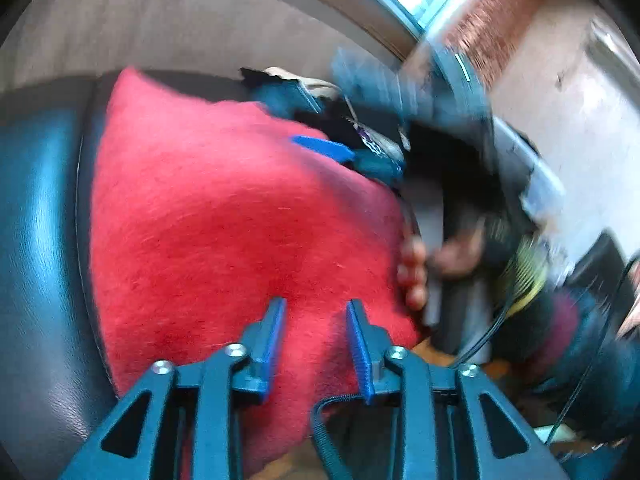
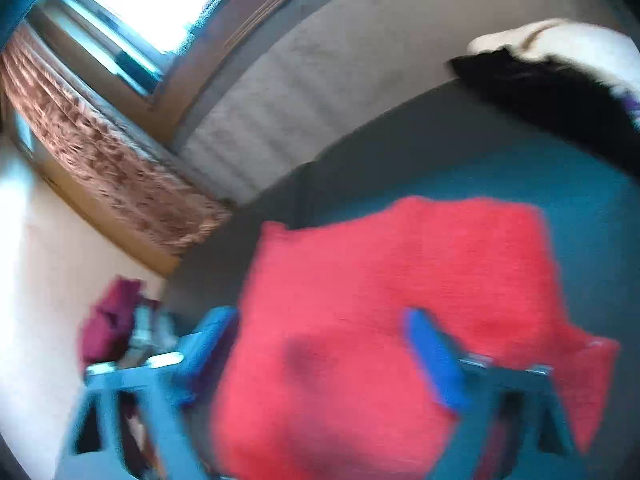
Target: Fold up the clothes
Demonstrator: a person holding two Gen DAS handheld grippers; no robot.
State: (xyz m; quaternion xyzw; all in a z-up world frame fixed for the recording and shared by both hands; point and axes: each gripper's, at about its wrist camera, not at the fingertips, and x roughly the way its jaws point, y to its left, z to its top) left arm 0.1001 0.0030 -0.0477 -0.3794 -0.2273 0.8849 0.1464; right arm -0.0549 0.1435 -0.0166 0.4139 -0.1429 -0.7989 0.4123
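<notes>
Left gripper [image 1: 316, 308] jaws apart; red garment [image 1: 240, 220] edges blurred.

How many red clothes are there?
1. The red sweater lies spread on the dark seat, just beyond both grippers. More clothes may be hidden.

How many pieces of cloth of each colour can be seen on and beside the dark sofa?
Red: 1, the red fleece garment spread on the seat.
Black: 1, the black garment at the back of the seat.
Cream: 1, the cream cloth on top of the black one.
Maroon: 1, the maroon cloth off the seat's edge.
Total: 4
</notes>
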